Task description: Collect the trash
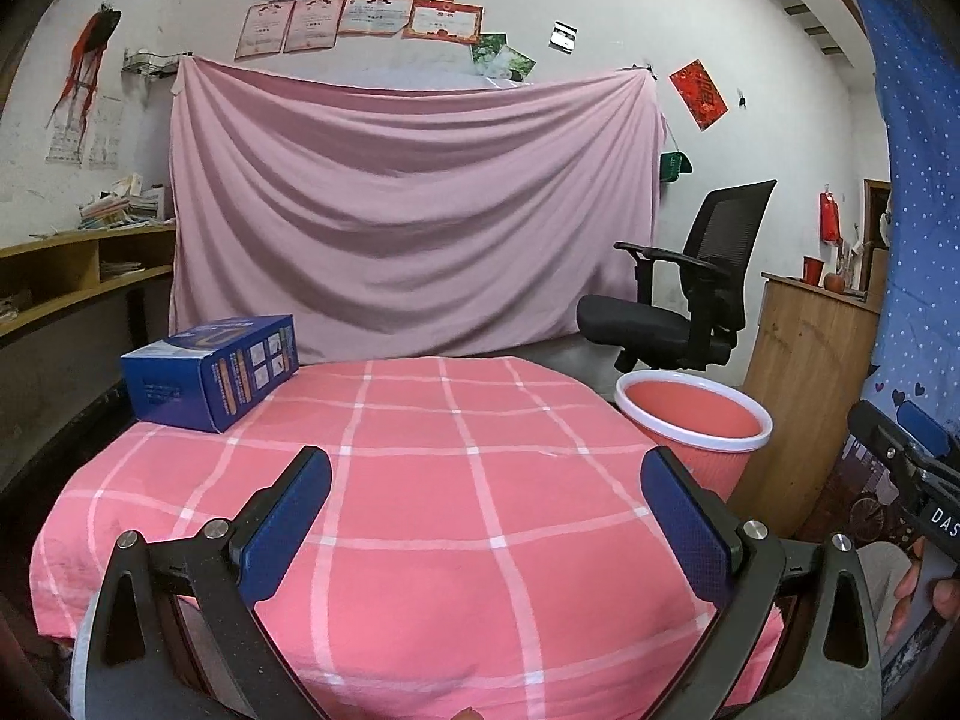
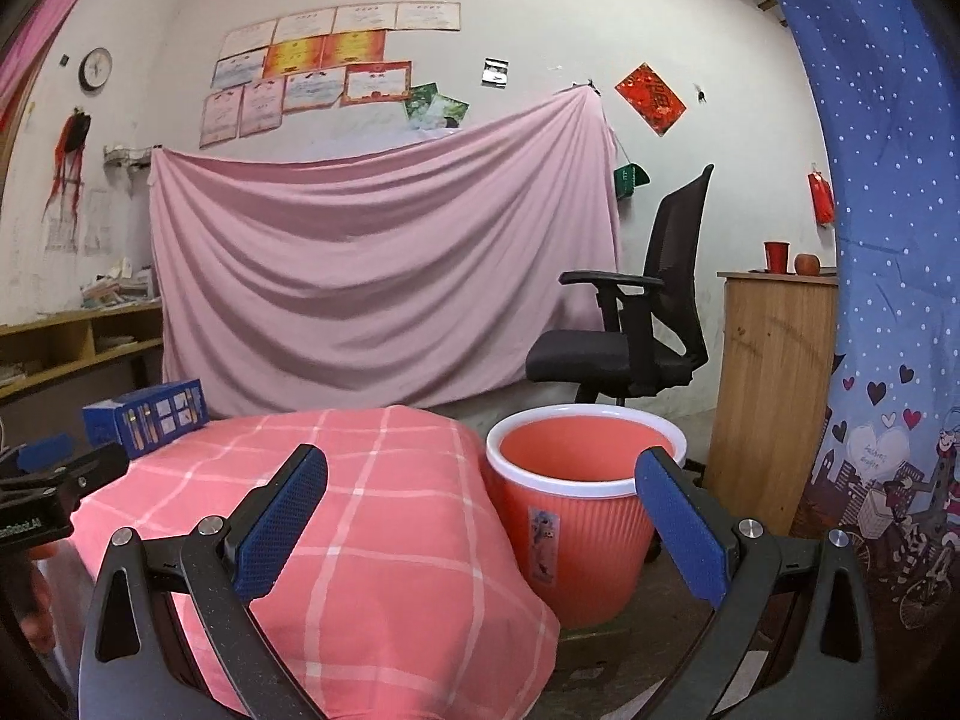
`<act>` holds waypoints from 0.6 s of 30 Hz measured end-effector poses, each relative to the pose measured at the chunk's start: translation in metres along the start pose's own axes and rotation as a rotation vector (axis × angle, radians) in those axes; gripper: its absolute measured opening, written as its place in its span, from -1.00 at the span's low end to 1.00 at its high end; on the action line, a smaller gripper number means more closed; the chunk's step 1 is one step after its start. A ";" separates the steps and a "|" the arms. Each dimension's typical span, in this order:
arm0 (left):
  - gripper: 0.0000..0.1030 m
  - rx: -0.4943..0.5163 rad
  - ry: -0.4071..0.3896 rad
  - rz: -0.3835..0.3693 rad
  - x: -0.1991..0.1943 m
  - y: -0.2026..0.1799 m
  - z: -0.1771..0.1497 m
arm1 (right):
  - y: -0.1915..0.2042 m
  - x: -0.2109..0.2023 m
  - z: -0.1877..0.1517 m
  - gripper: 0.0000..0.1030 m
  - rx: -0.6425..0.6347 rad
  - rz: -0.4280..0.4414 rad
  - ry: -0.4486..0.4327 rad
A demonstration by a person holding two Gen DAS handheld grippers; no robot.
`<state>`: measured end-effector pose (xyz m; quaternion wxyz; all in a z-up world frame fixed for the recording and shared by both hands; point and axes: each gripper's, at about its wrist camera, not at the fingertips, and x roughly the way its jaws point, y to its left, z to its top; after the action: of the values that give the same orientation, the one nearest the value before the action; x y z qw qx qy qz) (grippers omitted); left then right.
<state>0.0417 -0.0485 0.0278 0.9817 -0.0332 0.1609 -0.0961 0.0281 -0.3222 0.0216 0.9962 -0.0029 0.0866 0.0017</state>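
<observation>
Blue pads line both fingers of the left gripper (image 1: 485,495), and its jaws stand wide apart with nothing between them. It hangs over a table covered by one pink checked cloth (image 1: 420,480). The right gripper (image 2: 481,498) has the same blue pads, and its jaws are also wide apart and hold nothing. It hangs at the right edge of the table, with its left finger in front of the cloth and its right finger in front of the bin.

One blue cardboard box (image 1: 210,372) lies on the far left corner of the cloth, well apart from both grippers. It is the only thing on the table. One pink trash bin (image 2: 576,498) with a white rim stands on the floor, just beside the right side of the table. From here the bin looks empty, but its bottom is hard to see.

Behind the bin stands one black office chair (image 2: 636,324). One wooden cabinet (image 2: 774,384) stands to the right of it, with one red cup (image 2: 776,256) on top. One big pink sheet (image 1: 408,210) hangs on the back wall.
</observation>
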 end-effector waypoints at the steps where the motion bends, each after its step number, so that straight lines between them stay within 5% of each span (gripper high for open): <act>1: 0.96 -0.001 0.001 0.001 -0.001 0.001 -0.001 | 0.001 0.001 -0.001 1.00 -0.004 0.003 0.005; 18: 0.96 -0.001 -0.008 0.011 -0.001 0.004 -0.004 | 0.009 0.002 -0.007 1.00 -0.030 0.020 0.025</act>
<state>0.0401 -0.0441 0.0236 0.9828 -0.0334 0.1572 -0.0905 0.0285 -0.3134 0.0148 0.9949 -0.0168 0.0988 0.0129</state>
